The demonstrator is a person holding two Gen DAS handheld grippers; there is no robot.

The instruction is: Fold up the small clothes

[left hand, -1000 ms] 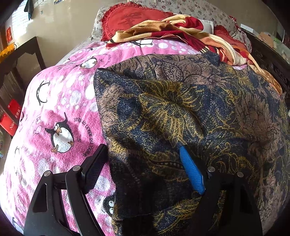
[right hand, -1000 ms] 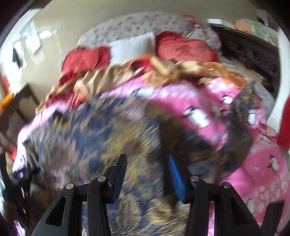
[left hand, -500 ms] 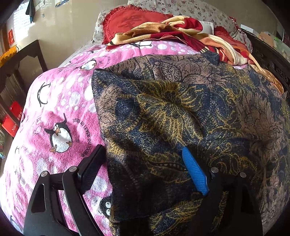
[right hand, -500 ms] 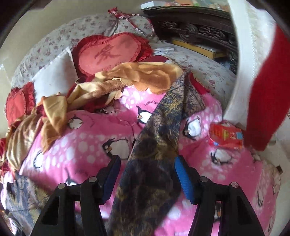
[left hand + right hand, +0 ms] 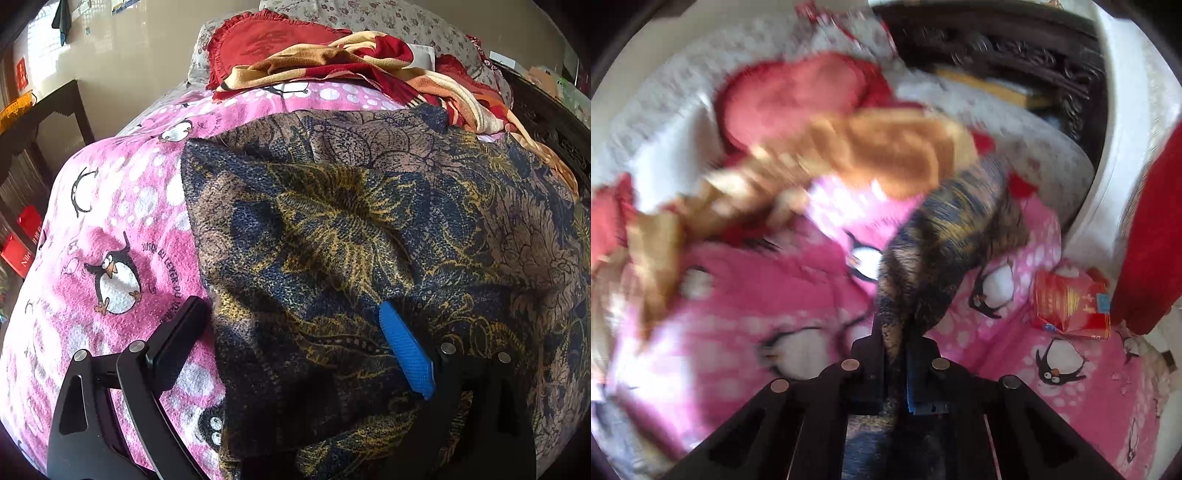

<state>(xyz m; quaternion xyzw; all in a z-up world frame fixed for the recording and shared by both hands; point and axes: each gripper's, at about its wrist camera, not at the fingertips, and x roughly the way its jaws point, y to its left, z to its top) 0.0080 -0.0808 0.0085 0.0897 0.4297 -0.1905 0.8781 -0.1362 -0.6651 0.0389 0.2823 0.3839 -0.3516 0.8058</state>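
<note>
A dark blue, gold and brown floral garment lies spread on a pink penguin blanket. My left gripper hovers over the garment's near left edge with its jaws wide and still opening. Its black finger is over the blanket, its blue finger over the cloth, and nothing is pinched. In the blurred right wrist view a narrow strip of the same garment runs across the blanket. My right gripper is closing, its pads pinched on that strip's near end.
A red heart cushion and a rumpled orange and red cloth lie at the bed's head. A red packet sits on the blanket right of the strip. Dark carved wood stands behind; a dark table stands left.
The right gripper swung from the broad cloth to the narrow strip at the right, then its jaws closed on it. The left jaws spread a little wider; that hand stayed put.
</note>
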